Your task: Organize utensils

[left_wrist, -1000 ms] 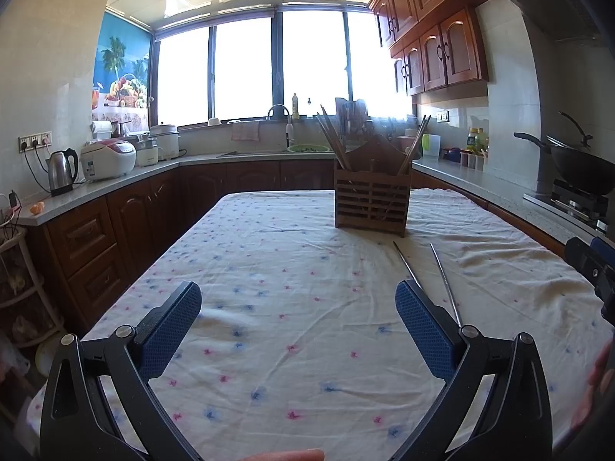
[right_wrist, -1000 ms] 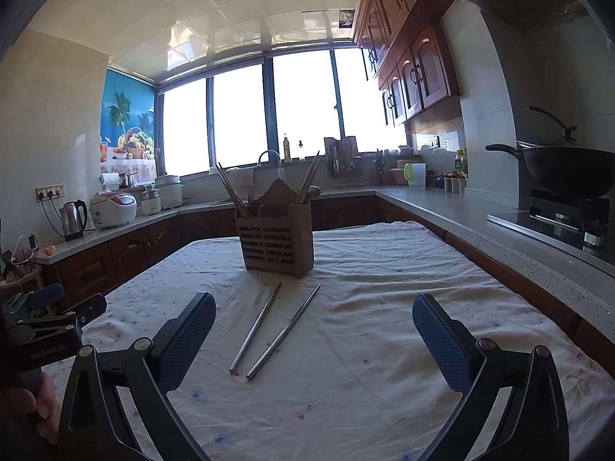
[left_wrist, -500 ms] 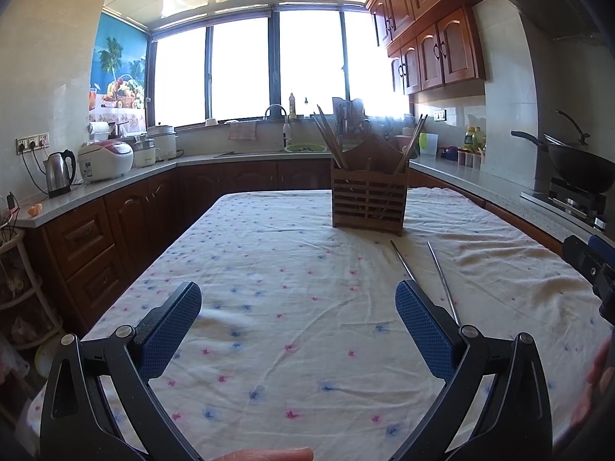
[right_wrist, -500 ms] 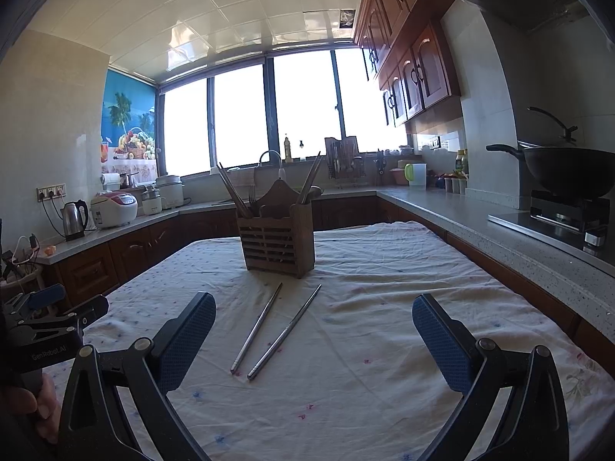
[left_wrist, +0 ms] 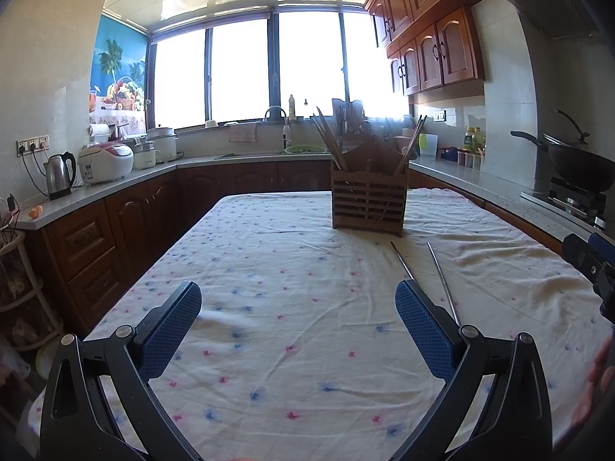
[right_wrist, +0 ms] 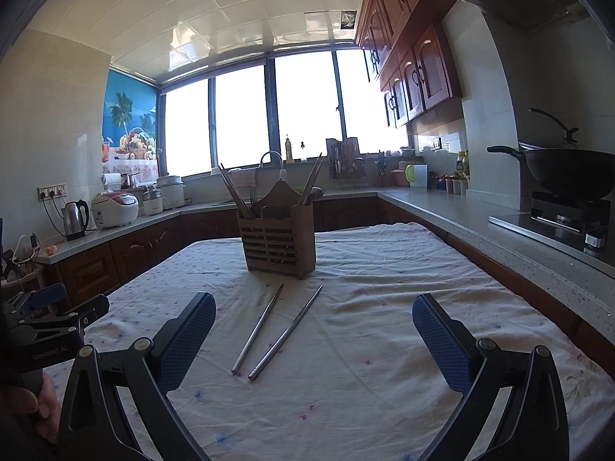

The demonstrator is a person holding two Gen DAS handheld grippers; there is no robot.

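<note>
Tablecloth (right_wrist: 384,345): two metal chopsticks (right_wrist: 269,330), one holder (right_wrist: 278,246).

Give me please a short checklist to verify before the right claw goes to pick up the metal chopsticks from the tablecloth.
1. Right claw open and holding nothing: ok.
2. Left claw open, off to the side: ok.
3. Two metal chopsticks lie flat on the tablecloth, between the right claw's fingers in its view: ok.
4. Chopsticks lie together for one grasp: not ok, near ends close, far ends spread.
5. Wooden holder upright behind them: ok.
6. Free room in the holder's compartments: cannot tell.
</note>
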